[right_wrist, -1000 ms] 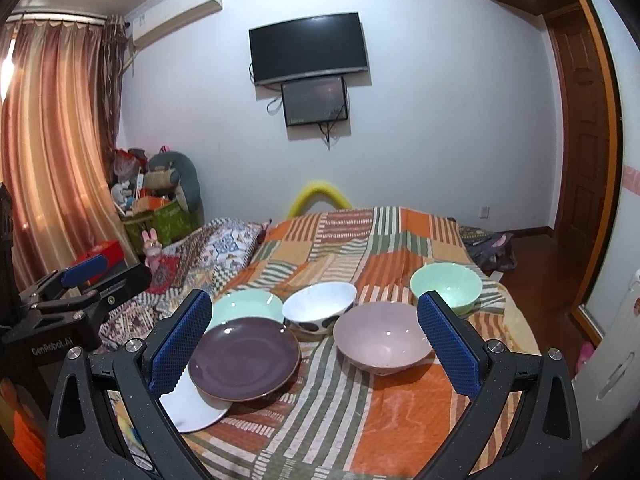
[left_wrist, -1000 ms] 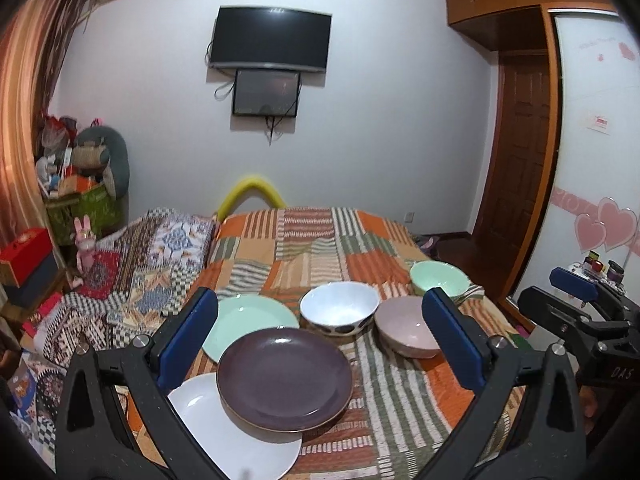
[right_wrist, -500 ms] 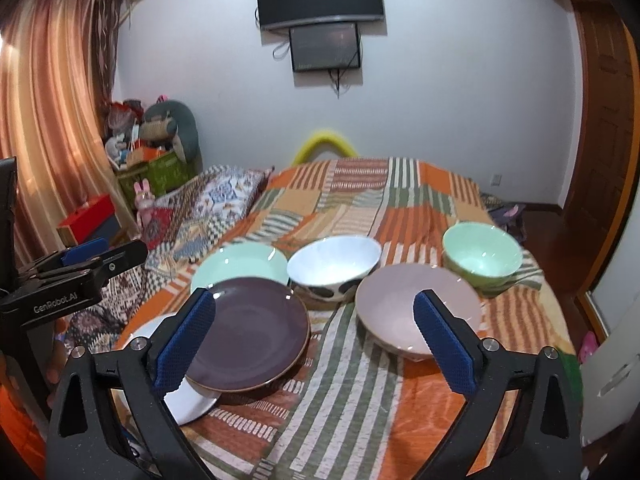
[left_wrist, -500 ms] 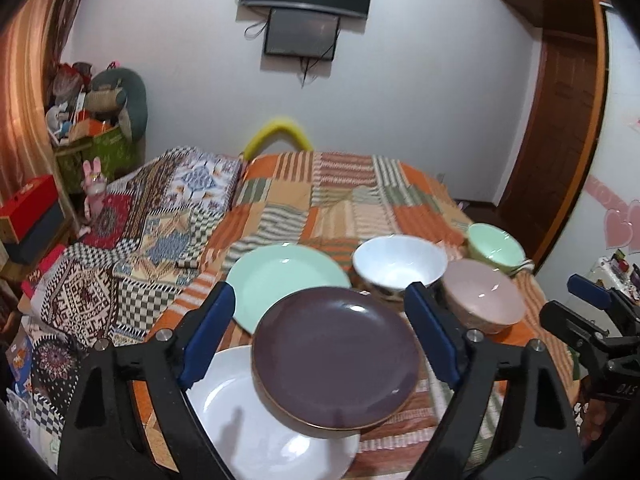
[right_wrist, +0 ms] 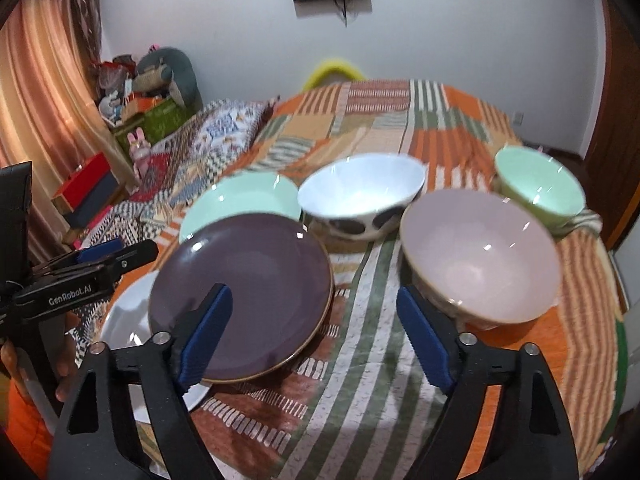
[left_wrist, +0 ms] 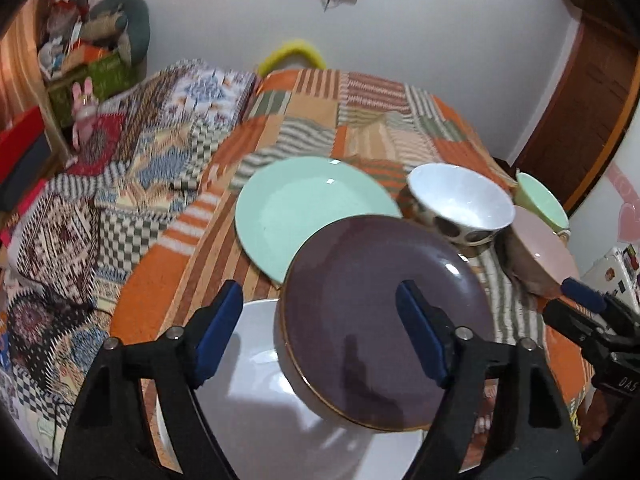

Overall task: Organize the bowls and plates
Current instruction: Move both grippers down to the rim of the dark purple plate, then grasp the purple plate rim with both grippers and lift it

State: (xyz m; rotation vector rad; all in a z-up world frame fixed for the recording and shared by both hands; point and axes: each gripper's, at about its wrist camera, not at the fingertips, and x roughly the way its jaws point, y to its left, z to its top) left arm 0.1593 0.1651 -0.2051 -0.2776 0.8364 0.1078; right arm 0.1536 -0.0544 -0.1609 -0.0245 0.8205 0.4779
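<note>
On the patchwork bed a purple plate (left_wrist: 380,300) (right_wrist: 248,280) rests partly on a white plate (left_wrist: 280,420) (right_wrist: 128,320). A mint plate (left_wrist: 304,208) (right_wrist: 244,200) lies behind them. A white spotted bowl (left_wrist: 460,204) (right_wrist: 360,200), a pink bowl (left_wrist: 544,248) (right_wrist: 480,256) and a mint bowl (left_wrist: 540,200) (right_wrist: 540,188) stand to the right. My left gripper (left_wrist: 320,328) is open and empty, low over the purple plate's near-left edge. My right gripper (right_wrist: 316,332) is open and empty, between the purple plate and the pink bowl.
The bed's patchwork cover (right_wrist: 400,120) stretches back to the wall. A patterned blanket (left_wrist: 120,168) lies on the left. A red box (right_wrist: 88,184) and piled toys (left_wrist: 92,52) stand at far left. A wooden door (left_wrist: 580,100) is at the right.
Both grippers have moved forward and down towards the dishes. The left now hangs over the purple plate's edge. The right has closed in on the gap beside the pink bowl. The dishes have not moved.
</note>
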